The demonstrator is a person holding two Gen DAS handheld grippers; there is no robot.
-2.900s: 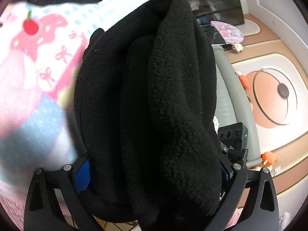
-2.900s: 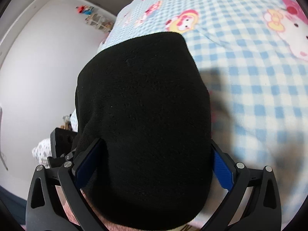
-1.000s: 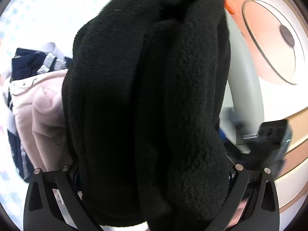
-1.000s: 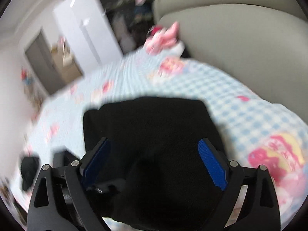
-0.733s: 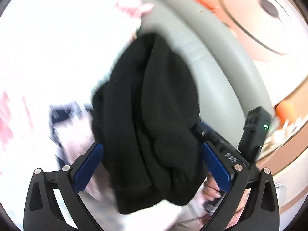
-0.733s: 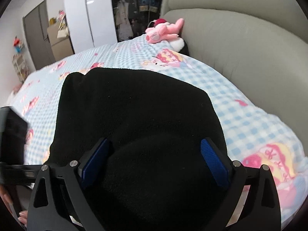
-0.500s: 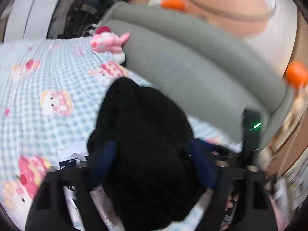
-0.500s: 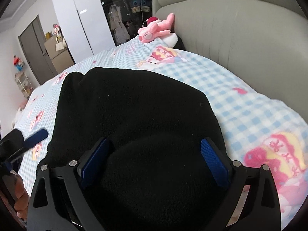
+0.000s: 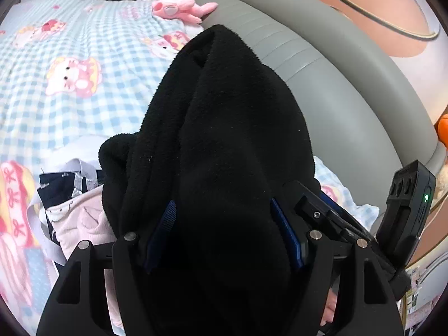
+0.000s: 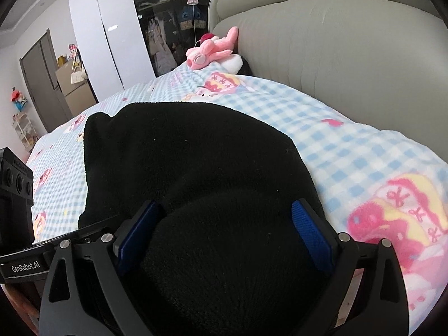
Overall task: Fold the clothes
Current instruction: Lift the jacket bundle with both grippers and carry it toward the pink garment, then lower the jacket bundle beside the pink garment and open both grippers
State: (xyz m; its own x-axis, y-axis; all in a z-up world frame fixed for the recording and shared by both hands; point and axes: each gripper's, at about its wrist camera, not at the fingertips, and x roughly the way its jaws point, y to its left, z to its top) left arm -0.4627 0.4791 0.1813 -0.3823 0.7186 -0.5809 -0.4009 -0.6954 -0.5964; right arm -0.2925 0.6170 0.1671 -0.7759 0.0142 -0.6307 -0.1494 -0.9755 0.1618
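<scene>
A folded black fleece garment fills the middle of the left wrist view, bunched thick between the blue pads of my left gripper. Those jaws are opening slightly while the pads still press its sides. In the right wrist view the same black fleece spreads over the blue checked bedspread, and my right gripper grips its near end with wide-set pads. The right gripper's body shows at the left view's right edge.
A pile of pink and navy clothes lies on the bed left of the fleece. A grey padded headboard runs along the right. A pink plush toy lies by it. White wardrobe doors stand beyond the bed.
The left wrist view rose and swung from looking down at the clothes pile to looking across the bed at the headboard. Its jaws narrowed on the fleece. The right gripper sank slightly, still gripping.
</scene>
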